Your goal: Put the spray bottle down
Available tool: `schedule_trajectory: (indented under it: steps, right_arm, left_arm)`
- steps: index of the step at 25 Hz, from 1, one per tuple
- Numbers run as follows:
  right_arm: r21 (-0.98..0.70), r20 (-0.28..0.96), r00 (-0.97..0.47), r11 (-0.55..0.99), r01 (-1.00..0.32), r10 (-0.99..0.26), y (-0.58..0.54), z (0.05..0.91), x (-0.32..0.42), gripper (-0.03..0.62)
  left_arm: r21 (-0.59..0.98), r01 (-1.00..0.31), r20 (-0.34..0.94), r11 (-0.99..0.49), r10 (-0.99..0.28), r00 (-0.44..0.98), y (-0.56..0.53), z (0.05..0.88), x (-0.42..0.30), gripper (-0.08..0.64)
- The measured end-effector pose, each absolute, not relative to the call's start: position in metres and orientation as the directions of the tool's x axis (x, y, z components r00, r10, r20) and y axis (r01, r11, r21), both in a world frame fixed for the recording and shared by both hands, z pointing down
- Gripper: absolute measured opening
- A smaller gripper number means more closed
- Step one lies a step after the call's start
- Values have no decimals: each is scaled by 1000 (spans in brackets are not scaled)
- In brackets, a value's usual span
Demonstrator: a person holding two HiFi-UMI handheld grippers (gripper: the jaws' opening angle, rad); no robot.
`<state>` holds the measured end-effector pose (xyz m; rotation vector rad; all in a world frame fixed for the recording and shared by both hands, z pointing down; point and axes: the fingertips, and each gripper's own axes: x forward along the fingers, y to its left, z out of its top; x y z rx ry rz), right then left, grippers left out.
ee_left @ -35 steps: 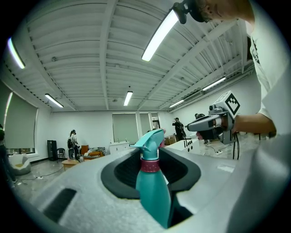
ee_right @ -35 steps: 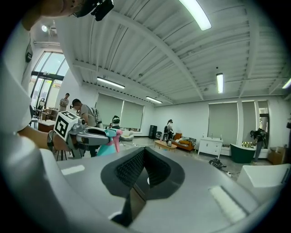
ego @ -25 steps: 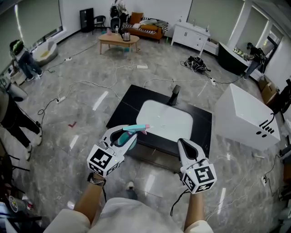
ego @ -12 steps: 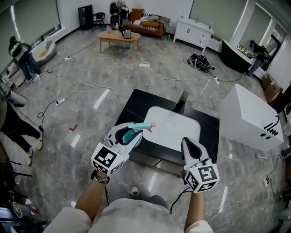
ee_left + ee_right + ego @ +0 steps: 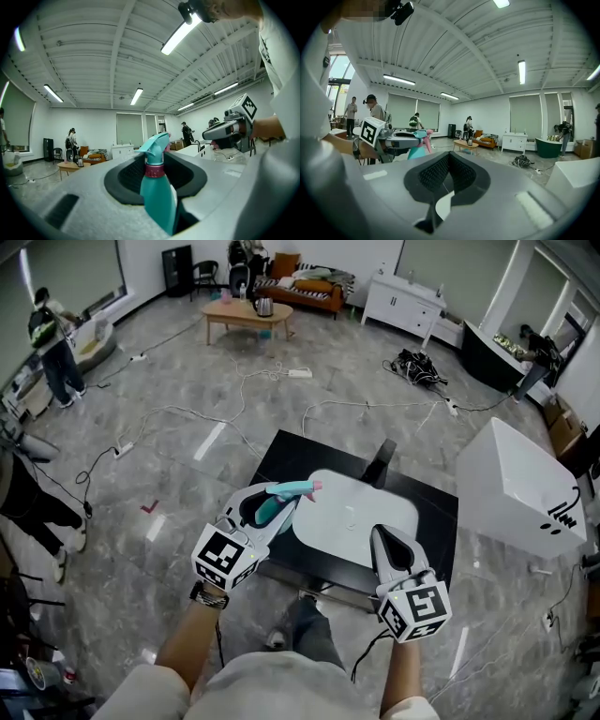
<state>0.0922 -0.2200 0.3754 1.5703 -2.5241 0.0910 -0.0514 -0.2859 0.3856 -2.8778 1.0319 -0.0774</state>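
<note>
Two grippers hover at black square table [image 5: 281, 454]: left gripper [image 5: 270, 509] pinches teal plastic spray bottle [image 5: 284, 491], nozzle forward, probably for set-down; right gripper [image 5: 385, 538] empty, jaws seemingly pressed together.

Bright, even light came from ceiling strip lights [image 5: 182, 32]. The glossy floor [image 5: 169, 474] showed streaky glare at 9 o'clock in the head view. Both gripper views had heavy fisheye bending and dark vignetted edges. Shadows were faint.
</note>
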Motion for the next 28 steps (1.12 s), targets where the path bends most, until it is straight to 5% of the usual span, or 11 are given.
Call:
schedule_trajectory:
  steps: [28]
  right_arm:
    - [-30, 330, -457, 475, -879, -826, -391, 456, 147, 6]
  left_arm:
    - [-8, -724, 110, -690, -720, 685, -548, 537, -32, 133]
